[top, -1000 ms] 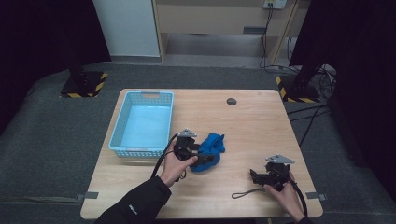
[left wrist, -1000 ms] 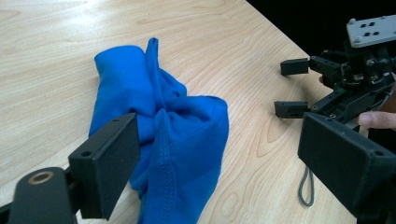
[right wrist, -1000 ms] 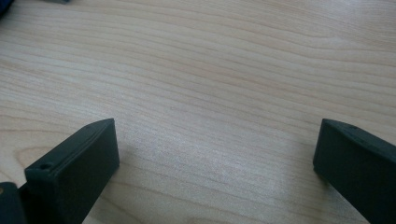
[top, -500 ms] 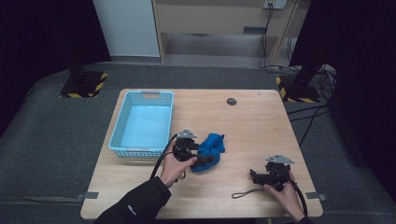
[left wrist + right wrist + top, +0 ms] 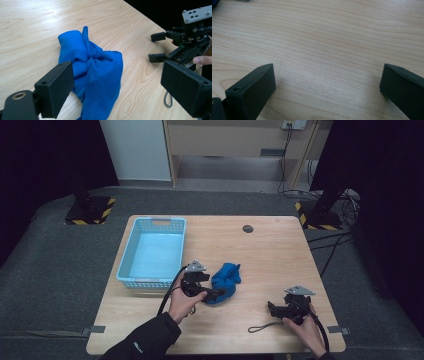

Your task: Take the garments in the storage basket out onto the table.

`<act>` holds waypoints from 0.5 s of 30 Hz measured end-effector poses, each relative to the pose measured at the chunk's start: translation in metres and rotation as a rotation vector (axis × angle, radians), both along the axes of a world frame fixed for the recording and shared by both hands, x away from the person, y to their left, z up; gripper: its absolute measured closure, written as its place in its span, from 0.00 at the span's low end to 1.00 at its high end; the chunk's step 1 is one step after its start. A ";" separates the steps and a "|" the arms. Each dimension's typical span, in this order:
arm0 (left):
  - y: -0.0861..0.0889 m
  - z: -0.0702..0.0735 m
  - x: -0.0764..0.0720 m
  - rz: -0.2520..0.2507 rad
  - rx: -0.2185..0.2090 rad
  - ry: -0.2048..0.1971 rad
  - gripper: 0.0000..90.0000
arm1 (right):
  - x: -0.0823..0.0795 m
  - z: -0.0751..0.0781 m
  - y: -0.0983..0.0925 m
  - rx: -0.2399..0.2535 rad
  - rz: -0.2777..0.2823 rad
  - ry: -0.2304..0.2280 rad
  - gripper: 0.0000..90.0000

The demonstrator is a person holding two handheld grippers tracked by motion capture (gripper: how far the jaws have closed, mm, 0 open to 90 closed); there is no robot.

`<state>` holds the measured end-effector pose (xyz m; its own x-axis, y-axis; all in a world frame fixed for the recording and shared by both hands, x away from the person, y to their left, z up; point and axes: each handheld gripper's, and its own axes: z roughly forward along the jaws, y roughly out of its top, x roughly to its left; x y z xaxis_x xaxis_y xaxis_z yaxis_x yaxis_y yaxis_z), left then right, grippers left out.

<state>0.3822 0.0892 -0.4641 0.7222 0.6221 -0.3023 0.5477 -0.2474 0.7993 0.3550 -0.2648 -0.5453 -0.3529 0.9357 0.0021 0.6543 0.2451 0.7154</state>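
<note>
A crumpled blue cloth (image 5: 226, 279) lies on the wooden table (image 5: 272, 257) just right of the basket. My left gripper (image 5: 216, 293) is open at the cloth's near edge. In the left gripper view the cloth (image 5: 92, 72) lies between and just ahead of the wide-open jaws of the left gripper (image 5: 117, 77). My right gripper (image 5: 272, 308) rests open near the table's front right, pointing left. Its jaws in the right gripper view (image 5: 327, 77) stand apart over bare wood with nothing between them. The left gripper view also shows the right gripper (image 5: 160, 47) farther off, open.
A light blue plastic basket (image 5: 145, 281) stands at the table's left and looks empty. A small dark round disc (image 5: 247, 228) sits near the far edge. A loop of cord (image 5: 260, 327) trails from the right gripper. Dark floor surrounds the table.
</note>
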 end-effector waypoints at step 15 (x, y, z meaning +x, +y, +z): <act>0.013 -0.005 -0.019 0.024 0.018 -0.051 0.12 | 0.000 0.000 0.000 0.000 0.000 0.000 0.01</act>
